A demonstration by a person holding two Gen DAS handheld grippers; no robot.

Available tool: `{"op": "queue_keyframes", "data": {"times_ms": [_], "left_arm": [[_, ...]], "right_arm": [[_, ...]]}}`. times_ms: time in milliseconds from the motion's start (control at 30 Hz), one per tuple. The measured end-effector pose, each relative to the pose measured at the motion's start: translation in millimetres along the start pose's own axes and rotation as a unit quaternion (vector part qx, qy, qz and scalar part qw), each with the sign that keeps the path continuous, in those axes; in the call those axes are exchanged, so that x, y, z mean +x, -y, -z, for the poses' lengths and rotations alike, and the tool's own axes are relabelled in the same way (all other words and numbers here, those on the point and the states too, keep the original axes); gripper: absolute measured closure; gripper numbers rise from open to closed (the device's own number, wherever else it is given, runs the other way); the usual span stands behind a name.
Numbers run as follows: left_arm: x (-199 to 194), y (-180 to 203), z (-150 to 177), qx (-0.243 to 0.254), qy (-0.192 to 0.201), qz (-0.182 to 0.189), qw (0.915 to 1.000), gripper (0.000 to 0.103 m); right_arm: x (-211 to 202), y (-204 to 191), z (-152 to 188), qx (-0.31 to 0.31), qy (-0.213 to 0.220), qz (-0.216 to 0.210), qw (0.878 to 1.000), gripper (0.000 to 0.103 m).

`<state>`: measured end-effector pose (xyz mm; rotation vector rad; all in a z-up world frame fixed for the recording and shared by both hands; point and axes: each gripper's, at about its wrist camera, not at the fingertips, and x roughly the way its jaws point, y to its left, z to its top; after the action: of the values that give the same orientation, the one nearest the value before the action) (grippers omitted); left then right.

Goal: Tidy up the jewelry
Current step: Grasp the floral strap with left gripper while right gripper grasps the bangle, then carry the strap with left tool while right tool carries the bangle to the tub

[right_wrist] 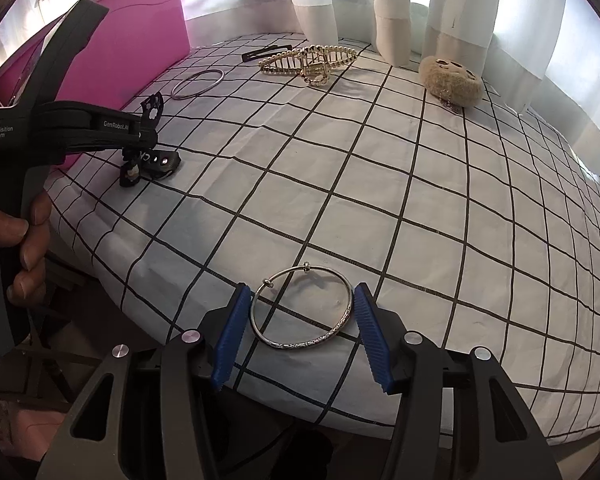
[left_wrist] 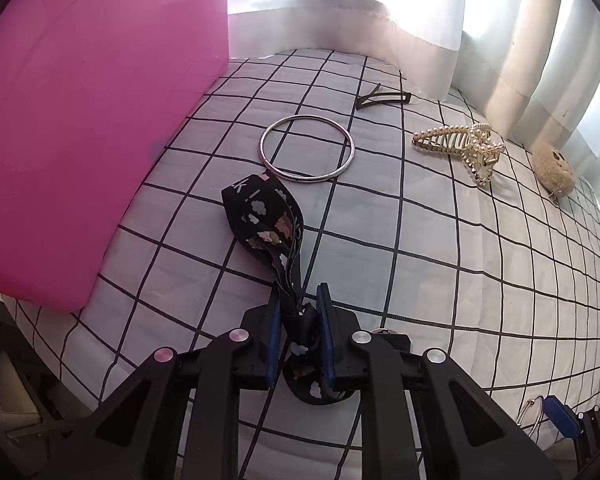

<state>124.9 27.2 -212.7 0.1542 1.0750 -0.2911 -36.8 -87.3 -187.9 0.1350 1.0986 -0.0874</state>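
My left gripper [left_wrist: 299, 300] is shut on a black patterned strap [left_wrist: 266, 216], whose loop lies on the checked cloth ahead. The right wrist view shows that gripper [right_wrist: 146, 136] and the strap [right_wrist: 156, 160] by the pink box. My right gripper [right_wrist: 300, 300] is open, its blue pads on either side of an engraved silver bangle [right_wrist: 302, 308] lying on the cloth. A plain silver bangle [left_wrist: 307, 148] lies beyond the strap; it also shows in the right wrist view [right_wrist: 198, 84].
A pink box [left_wrist: 80, 120] stands at the left. A pearl hair claw [left_wrist: 458, 146], a dark snap clip [left_wrist: 382, 98] and a fuzzy beige clip [left_wrist: 552, 166] lie further back. Curtains [left_wrist: 500, 40] hang behind. The table's front edge [right_wrist: 260, 396] is near.
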Motion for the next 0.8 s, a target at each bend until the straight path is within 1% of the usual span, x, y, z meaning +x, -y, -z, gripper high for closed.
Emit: {"op": "queue_keyframes", "data": {"times_ms": [200,467,800], "left_arm": [[-15,4,3,0.008,0.013,0.003,0.9999,0.087],[-46,12,-5,0.023,0.042,0.006,0.9989,0.087],[-91,18,-21,0.025,0.086,0.006,0.9959,0.087]], "right_arm": [[-9,6,-4,0.010,0.021,-0.007,1.000,0.051],[-23,19,-17,0.021,0.044,-0.001,0.999,0.051],[-52,24,-42,0.008,0.086,-0.002,0.996,0.051]]}}
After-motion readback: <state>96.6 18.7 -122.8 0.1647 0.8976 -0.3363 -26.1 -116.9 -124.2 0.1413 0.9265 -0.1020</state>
